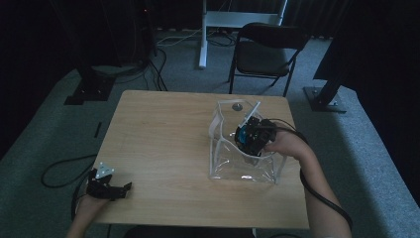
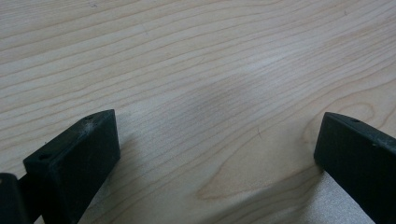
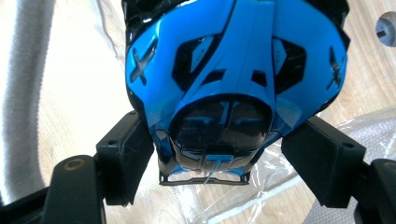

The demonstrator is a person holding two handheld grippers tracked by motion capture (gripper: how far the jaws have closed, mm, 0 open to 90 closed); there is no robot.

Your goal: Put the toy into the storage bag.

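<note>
From the high view, your right gripper [image 1: 246, 135] sits at the open top of the clear plastic bag [image 1: 242, 161], which stands on the right half of the wooden table [image 1: 163, 144], nearer the far edge than the near one. A blue and black toy car [image 1: 242, 134] shows as a spot of blue at the gripper's tip, just inside the bag's upper rim. The bag's white strap [image 1: 214, 130] runs along its left side, and a flap with a round snap [image 1: 237, 105] lies flat toward the table's far edge. Your left gripper [image 1: 111, 187] rests at the near left corner of the table, well apart from the bag, with its grey three-cornered plate [image 1: 103, 171] facing up. A folding chair [image 1: 265, 52] stands on the carpet beyond the far edge. In the left gripper view, your two black jaws stand wide apart over bare wood grain with nothing between them. In the right gripper view, your jaws are clamped on the toy car [image 3: 236, 79], one pad pressed to each side of its body, the blue shell with its dark window facing the camera. Crinkled clear plastic of the bag [image 3: 261, 182] lies below the car, the white strap [image 3: 28, 93] runs down the left of the picture, and the snap [image 3: 386, 29] shows at the upper right.
</note>
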